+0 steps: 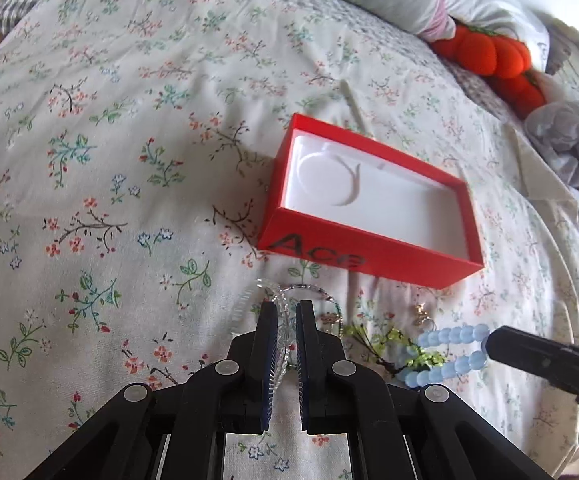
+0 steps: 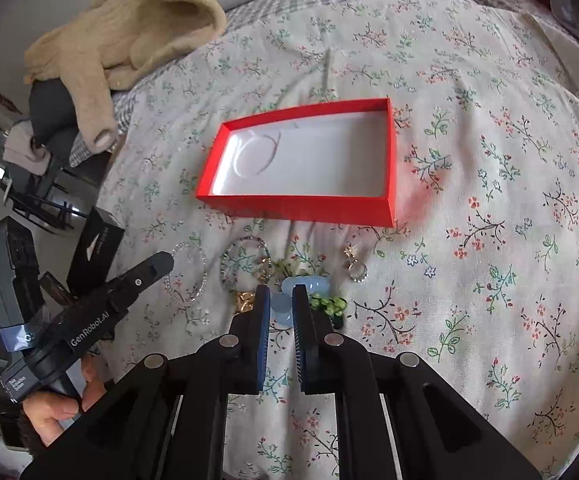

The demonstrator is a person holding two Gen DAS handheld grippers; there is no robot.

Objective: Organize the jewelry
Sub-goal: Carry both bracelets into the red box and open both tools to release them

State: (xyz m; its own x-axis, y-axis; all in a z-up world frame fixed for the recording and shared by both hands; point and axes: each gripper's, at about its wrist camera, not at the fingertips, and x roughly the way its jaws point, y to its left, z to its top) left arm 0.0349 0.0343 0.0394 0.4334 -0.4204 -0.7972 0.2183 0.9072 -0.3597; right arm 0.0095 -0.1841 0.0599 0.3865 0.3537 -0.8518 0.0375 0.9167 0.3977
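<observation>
An open red box with a white lining lies on the floral bedsheet; it also shows in the right wrist view. Jewelry lies in a row in front of it. My left gripper is closed on a clear crystal bracelet, which also shows in the right wrist view. My right gripper is closed on a pale blue bead bracelet, also seen in the left wrist view. Beside them lie a dark beaded bracelet, green beads, a gold piece and a ring.
A beige sweater lies at the bed's far left. An orange plush pumpkin and pillows sit at the far right. A black box stands off the bed's left edge.
</observation>
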